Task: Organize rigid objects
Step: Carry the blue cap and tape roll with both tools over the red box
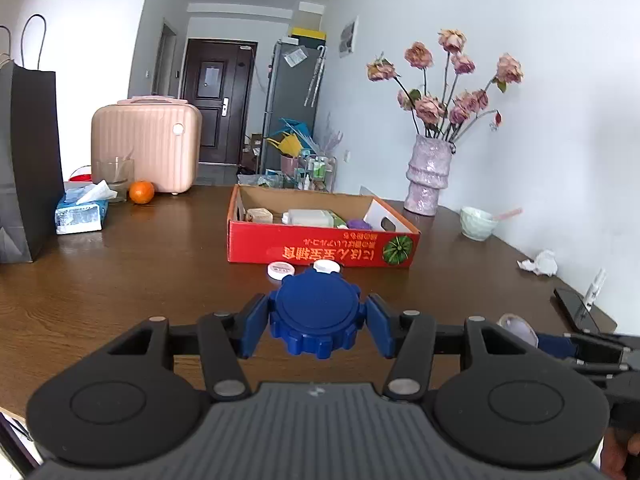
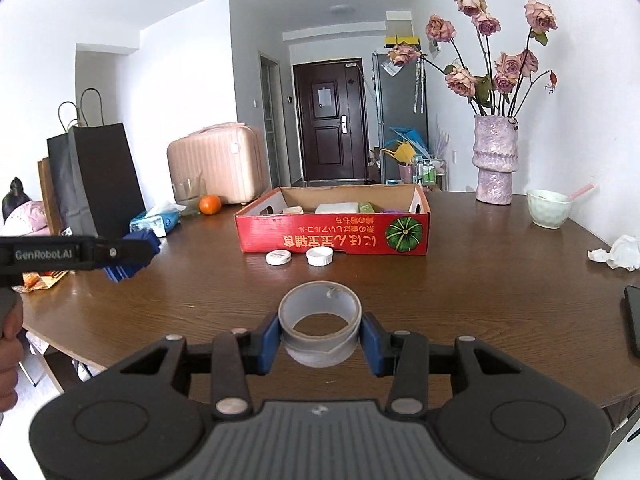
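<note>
- My left gripper [image 1: 316, 322] is clamped on a dark blue round plastic lid with a notched, gear-like rim [image 1: 315, 314]; both blue pads press its sides, and the lid is carried above the brown wooden table [image 1: 160, 264].
- My right gripper [image 2: 320, 334] is clamped on a roll of clear adhesive tape with a grey core [image 2: 319, 322]; the roll lies with its opening facing up, one blue pad on each side, and is held above the table.
- From the right wrist view, my left gripper appears at the left edge, side-on, with the blue lid between its pads.
- A shallow red cardboard box with a green pumpkin printed on its front [image 2: 334, 236] stands on the table ahead of both grippers. It already holds several items, among them a pale rectangular container [image 1: 310, 218] and a small purple object [image 1: 359, 224].
- Two white round caps [image 2: 279, 257] [image 2: 320, 257] lie on the table just in front of the box's front wall, side by side and apart from each other.
- A mottled pink ceramic vase of dried pink roses [image 2: 495, 160] stands at the right, with a pale green bowl [image 2: 548, 208] near it.
- An orange fruit [image 1: 141, 192], a blue tissue pack [image 1: 82, 212], a pink ribbed suitcase [image 1: 146, 144] and a black paper bag [image 1: 28, 160] occupy the left side.
</note>
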Demonstrator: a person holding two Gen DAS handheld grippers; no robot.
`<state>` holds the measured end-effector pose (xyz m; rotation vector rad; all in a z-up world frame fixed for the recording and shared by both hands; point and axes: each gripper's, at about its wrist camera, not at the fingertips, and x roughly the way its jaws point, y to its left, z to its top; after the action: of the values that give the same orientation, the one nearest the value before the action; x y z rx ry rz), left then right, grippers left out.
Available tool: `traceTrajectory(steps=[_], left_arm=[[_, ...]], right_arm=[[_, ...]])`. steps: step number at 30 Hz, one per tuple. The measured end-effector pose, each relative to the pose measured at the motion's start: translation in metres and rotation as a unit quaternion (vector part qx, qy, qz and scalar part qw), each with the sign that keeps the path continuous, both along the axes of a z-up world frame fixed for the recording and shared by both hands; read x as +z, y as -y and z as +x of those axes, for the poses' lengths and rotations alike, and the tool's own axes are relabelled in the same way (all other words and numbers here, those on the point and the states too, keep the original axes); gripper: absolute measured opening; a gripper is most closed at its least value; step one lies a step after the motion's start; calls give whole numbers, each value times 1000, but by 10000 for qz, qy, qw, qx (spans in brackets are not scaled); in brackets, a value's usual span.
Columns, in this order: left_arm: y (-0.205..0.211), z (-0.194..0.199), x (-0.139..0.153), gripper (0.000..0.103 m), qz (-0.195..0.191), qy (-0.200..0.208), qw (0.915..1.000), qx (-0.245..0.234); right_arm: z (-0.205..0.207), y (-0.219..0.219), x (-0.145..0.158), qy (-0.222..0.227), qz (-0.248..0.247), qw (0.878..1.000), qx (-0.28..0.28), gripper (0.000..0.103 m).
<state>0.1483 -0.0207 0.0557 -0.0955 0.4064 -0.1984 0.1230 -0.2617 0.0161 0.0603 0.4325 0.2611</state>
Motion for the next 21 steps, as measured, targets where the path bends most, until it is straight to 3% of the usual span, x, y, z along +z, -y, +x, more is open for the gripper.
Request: traceTrajectory(steps=[6, 11, 16, 21], left_arm=[[-2, 30, 9, 54, 82, 71, 9999, 3], [-8, 105, 31, 54, 90, -16, 9997, -234], [-5, 218, 42, 54, 403, -459, 9977, -308], [4, 327, 26, 54, 857, -947, 9913, -327]], right_arm=[[14, 4, 6, 50, -62, 10000, -37, 42], [58, 12, 25, 151, -105, 9998, 6, 42], [148, 26, 55, 154, -7, 9996, 220, 42], [268, 35, 65, -310, -18, 9990, 317, 42]])
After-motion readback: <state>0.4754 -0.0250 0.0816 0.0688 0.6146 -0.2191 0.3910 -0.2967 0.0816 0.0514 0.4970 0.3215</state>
